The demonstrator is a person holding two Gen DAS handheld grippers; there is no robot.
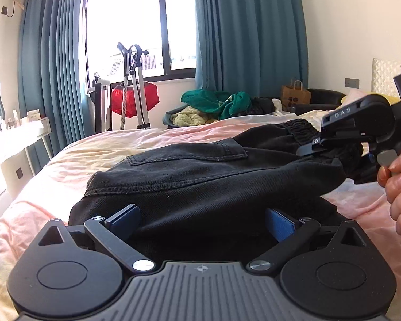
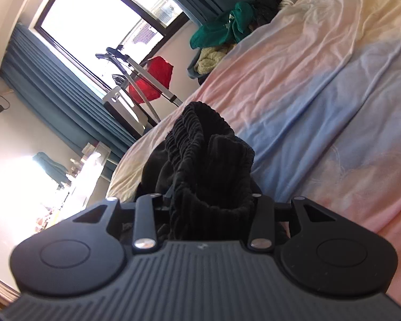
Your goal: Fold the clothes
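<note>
Black pants (image 1: 200, 176) lie heaped on the bed (image 1: 66, 182), a flap pocket facing up. My left gripper (image 1: 201, 223) is low at their near end. Its jaws stand wide, both blue pads (image 1: 124, 220) show bare faces, and the cloth bulges between them without being pinched. At the far right my right gripper (image 1: 311, 145), held by a hand (image 1: 399, 187), clamps the ribbed elastic waistband (image 1: 299, 131) and holds it a little above the sheet. In the right wrist view the bunched waistband (image 2: 200, 144) fills the gap of the right gripper (image 2: 208, 200) and hides its fingertips.
The bed sheet (image 2: 320, 85) is pink, yellow and blue, and wrinkled. A basket of green and pale clothes (image 1: 200, 107) stands beyond the bed, beside a brown paper bag (image 1: 295, 95). A metal stand (image 1: 135, 88) with a red item is by the window. A white desk (image 1: 21, 139) is on the left.
</note>
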